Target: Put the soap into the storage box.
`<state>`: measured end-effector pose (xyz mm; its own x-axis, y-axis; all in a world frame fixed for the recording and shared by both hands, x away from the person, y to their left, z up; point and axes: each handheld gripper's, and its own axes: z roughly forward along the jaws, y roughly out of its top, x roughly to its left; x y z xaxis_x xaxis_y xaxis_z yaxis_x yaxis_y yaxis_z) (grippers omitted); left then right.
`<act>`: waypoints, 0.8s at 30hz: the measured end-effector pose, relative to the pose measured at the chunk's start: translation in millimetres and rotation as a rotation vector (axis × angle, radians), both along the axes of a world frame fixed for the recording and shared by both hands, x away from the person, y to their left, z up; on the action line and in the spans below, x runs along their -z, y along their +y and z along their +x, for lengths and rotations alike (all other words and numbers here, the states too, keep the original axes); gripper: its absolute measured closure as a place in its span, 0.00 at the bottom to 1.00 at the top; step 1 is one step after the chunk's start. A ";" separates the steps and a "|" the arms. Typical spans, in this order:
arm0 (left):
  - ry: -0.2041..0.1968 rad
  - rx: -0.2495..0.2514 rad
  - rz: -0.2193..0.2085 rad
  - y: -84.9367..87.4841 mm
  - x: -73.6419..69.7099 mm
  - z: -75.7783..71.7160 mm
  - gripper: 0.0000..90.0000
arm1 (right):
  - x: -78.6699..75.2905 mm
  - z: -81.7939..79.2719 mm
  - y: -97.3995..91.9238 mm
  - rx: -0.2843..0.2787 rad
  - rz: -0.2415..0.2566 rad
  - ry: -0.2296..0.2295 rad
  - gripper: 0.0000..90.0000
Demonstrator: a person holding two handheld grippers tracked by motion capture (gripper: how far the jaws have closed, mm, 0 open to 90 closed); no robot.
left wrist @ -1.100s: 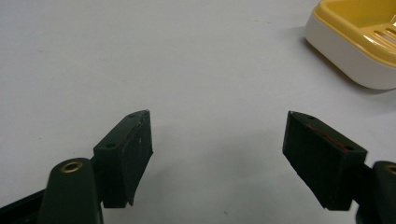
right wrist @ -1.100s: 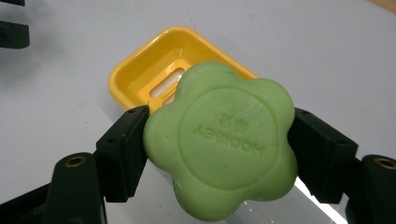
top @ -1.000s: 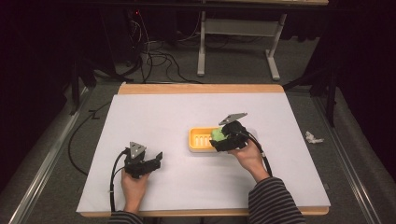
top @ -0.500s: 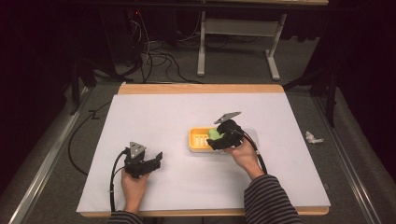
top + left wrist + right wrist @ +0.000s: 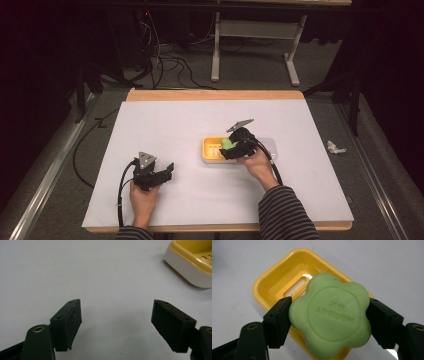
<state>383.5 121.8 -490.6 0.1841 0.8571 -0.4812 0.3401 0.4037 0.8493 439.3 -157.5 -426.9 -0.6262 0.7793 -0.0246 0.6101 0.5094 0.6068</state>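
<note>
The white desk (image 5: 200,125) carried a yellow soap dish (image 5: 277,282) right of centre. Above it, the right gripper (image 5: 328,315) clenched a green flower-shaped soap (image 5: 330,315), embossed lettering facing up. At seven o'clock, the left gripper (image 5: 116,325) gaped, released.

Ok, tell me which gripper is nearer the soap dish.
Right. The right gripper hangs over the soap dish, clamping the green soap. The left gripper sits apart from it on the bare table.

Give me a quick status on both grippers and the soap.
Right gripper shut on green soap, held over yellow soap dish. Left gripper open, empty, low over the white table. Nothing in the way.
</note>
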 end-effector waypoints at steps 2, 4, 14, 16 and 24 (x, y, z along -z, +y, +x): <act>0.000 -0.001 -0.001 0.0 0.0 0.0 0.28 | 1.7 1.1 2.1 -0.009 -0.013 0.000 0.30; 0.000 -0.001 -0.001 0.1 0.0 0.1 0.28 | 3.3 2.2 3.8 -0.008 -0.015 0.007 0.30; 0.002 0.001 -0.009 0.2 -0.3 0.1 0.28 | 7.9 6.3 7.5 0.014 -0.030 0.029 0.30; 0.001 -0.001 -0.012 0.0 -0.4 0.2 0.28 | 8.6 7.6 9.0 0.015 -0.037 0.044 0.30; 0.001 0.000 -0.011 0.1 -0.4 0.1 0.28 | -3.7 4.6 9.3 0.006 0.012 -0.014 0.34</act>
<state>383.6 121.8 -490.3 0.1836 0.8518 -0.4906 0.3409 0.4130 0.8445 443.9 -148.2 -423.3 -0.6210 0.7834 -0.0239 0.6045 0.4981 0.6217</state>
